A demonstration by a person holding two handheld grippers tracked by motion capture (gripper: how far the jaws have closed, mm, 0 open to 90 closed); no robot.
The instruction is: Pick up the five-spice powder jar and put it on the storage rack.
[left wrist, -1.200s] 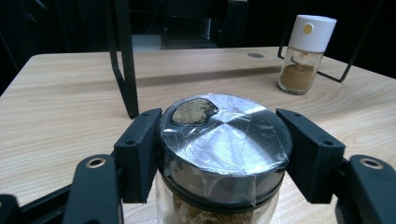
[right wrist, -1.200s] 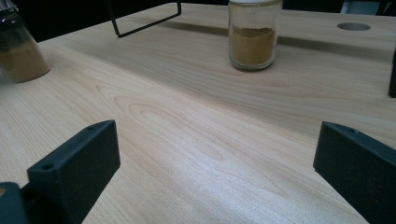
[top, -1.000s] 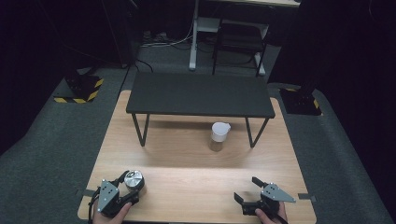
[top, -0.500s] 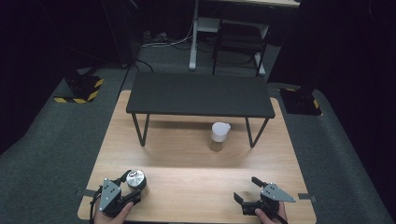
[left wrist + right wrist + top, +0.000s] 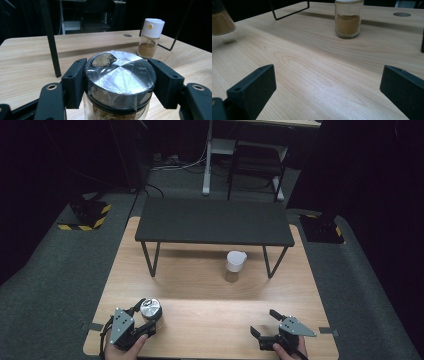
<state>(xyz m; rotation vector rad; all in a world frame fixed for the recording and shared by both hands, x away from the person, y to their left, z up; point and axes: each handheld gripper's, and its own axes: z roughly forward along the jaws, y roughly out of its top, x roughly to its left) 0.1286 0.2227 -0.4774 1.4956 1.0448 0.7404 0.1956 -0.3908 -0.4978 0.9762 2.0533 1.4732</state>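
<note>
Two jars, two hand-held grippers. Left hand-held gripper (image 5: 142,317), lower left of the high view, is clamped on one metal-lidded spice jar (image 5: 120,75). Right hand-held gripper (image 5: 265,322), lower right, jaws spread wide, nothing between them. One white-capped jar (image 5: 235,265) stands mid-frame on the wooden surface (image 5: 200,295) under one black rack (image 5: 215,222).

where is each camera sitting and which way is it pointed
High view: above the person's side, looking forward and down on the wooden table and black shelf; both hands and claws show, left claw, right claw.
Left gripper view: rides the left claw, looking along its jaws clamped on the silver-lidded jar.
Right gripper view: rides the right claw, looking low across the table between its open jaws.
Shared: the white-capped spice jar appears in all three.
</note>
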